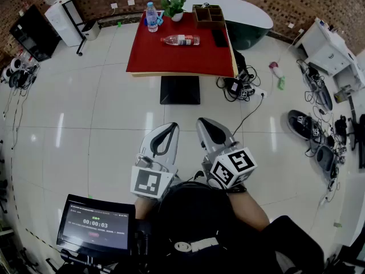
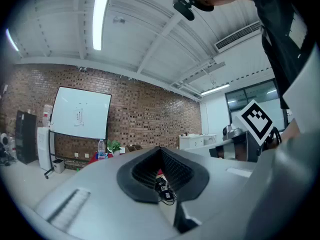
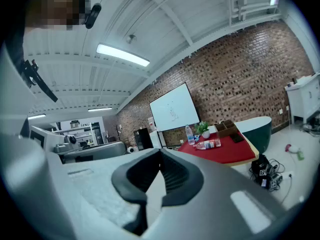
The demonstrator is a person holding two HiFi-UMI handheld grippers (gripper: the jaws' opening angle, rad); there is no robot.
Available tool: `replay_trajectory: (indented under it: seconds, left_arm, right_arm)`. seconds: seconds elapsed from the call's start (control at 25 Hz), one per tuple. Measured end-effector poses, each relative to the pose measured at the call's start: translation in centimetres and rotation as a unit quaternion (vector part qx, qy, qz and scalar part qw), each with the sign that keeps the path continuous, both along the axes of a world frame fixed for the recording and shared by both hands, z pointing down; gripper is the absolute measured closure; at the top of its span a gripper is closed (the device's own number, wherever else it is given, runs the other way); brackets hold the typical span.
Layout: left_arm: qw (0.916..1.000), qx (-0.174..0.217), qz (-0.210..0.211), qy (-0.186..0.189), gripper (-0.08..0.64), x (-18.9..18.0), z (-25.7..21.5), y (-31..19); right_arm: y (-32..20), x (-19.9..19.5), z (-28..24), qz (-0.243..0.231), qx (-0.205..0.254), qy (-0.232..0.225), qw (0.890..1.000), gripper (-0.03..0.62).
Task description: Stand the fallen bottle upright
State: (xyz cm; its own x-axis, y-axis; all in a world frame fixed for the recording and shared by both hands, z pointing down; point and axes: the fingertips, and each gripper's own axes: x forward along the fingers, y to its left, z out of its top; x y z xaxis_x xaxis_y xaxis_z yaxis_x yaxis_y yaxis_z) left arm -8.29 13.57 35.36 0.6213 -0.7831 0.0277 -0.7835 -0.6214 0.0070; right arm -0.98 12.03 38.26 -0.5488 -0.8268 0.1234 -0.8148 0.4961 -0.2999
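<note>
The fallen clear bottle (image 1: 181,39) with a red label lies on its side on the red table (image 1: 171,59) far ahead; it also shows in the right gripper view (image 3: 210,144). A second bottle (image 1: 151,16) stands upright at the table's back left, and I see it again in the left gripper view (image 2: 101,149). My left gripper (image 1: 170,127) and right gripper (image 1: 204,122) are held side by side close to my body, well short of the table. Both are shut with nothing between the jaws (image 2: 161,149) (image 3: 161,152).
On the table stand a potted plant (image 1: 174,7), a wooden organizer (image 1: 209,15) and a flat black object (image 1: 219,37). A black box (image 1: 179,90) sits on the floor before the table, with cables (image 1: 236,87) to its right. A screen (image 1: 96,224) is at my lower left.
</note>
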Motion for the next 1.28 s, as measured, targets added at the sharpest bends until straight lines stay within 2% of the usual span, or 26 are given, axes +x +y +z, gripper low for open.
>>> replay_trajectory:
  seconds: [0.32, 0.48, 0.68, 0.8, 1.04, 1.28]
  left_arm:
    - [0.9999, -0.005, 0.0, 0.01, 0.56, -1.8, 1.4, 1.0]
    - [0.9999, -0.006, 0.005, 0.01, 0.56, -2.2, 1.3, -1.0]
    - [1.0, 0.003, 0.008, 0.003, 0.561, -2.2, 1.8, -2.3]
    - [1.0, 0.003, 0.008, -0.004, 0.56, -1.8, 1.6, -5.6]
    - [0.9999, -0.011, 0.009, -0.008, 0.56, -0.6, 1.8, -15.5]
    - [0.9991, -0.034, -0.008, -0.024, 0.561, 1.9, 2.0, -23.4]
  right_arm:
    - [0.6, 0.6, 1.6, 0.027, -0.003, 0.019, 0.999, 0.588]
    - [-1.4, 0.0, 1.4, 0.03, 0.007, 0.041, 0.999, 0.588]
    - [-3.5, -0.3, 1.7, 0.029, 0.021, 0.033, 0.999, 0.588]
    - [-7.1, -0.1, 1.4, 0.028, 0.025, 0.026, 0.999, 0.588]
    - [-17.9, 0.9, 1.2, 0.025, 0.029, 0.03, 0.999, 0.588]
    - [-25.2, 3.8, 1.6, 0.01, 0.021, 0.028, 0.999, 0.588]
